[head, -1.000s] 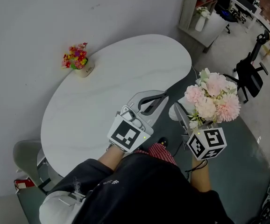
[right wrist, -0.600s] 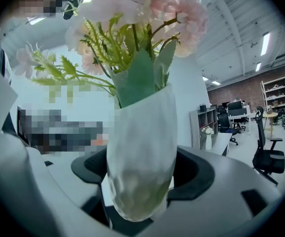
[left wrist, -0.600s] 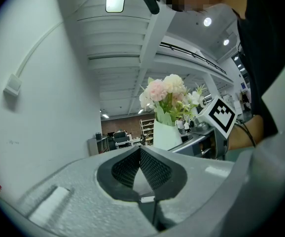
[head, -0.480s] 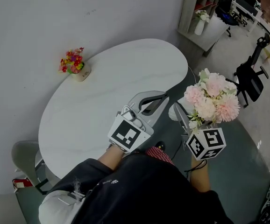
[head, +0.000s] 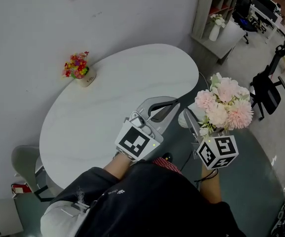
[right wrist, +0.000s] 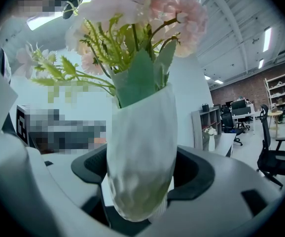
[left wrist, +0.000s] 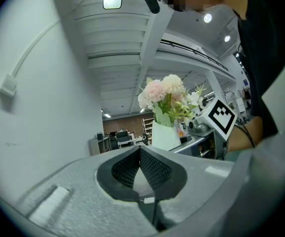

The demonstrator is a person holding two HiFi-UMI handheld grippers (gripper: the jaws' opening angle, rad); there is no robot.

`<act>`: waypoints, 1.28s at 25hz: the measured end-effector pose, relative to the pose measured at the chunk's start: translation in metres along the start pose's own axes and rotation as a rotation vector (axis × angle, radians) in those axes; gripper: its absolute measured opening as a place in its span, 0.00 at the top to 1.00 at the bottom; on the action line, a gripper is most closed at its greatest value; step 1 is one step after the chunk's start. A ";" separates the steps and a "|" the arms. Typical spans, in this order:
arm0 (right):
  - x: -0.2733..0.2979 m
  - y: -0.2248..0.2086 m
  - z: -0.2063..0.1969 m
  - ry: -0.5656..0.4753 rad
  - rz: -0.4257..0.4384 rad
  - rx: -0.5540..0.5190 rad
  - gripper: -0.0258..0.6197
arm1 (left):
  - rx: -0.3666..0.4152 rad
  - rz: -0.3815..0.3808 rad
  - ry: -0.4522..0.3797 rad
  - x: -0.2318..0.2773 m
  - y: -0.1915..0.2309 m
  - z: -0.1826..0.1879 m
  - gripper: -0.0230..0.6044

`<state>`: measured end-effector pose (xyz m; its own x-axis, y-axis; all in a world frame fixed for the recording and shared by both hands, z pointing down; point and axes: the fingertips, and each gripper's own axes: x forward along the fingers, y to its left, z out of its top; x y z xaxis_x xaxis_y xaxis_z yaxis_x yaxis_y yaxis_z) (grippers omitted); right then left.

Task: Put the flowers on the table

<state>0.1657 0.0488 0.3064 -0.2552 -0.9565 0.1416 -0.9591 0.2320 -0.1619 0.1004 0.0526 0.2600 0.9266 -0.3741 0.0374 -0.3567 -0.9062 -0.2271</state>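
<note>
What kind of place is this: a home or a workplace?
Most likely an open office or workshop: a black office chair at the right, a shelf unit by the wall, and ceiling strip lights in the right gripper view.

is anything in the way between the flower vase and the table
Only the shut left gripper, over the table's near edge beside the vase. The small flower pot sits well away at the far edge.

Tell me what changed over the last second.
Almost nothing. The head view's framing drifted slightly; nothing was taken hold of or let go. The right gripper stays shut on the white vase of pink flowers, not yet on the table. The left gripper stays shut and empty.
</note>
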 end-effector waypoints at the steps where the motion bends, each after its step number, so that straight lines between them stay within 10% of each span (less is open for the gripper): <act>1: 0.000 0.000 -0.001 -0.002 0.005 0.000 0.39 | 0.001 0.005 0.001 0.000 -0.001 0.000 0.97; 32: 0.017 -0.018 -0.017 -0.054 0.167 -0.009 0.39 | 0.062 0.140 0.046 0.015 -0.009 -0.020 0.97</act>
<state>0.1765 0.0312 0.3279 -0.4044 -0.9125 0.0612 -0.9051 0.3898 -0.1698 0.1151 0.0513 0.2820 0.8617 -0.5055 0.0453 -0.4723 -0.8313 -0.2931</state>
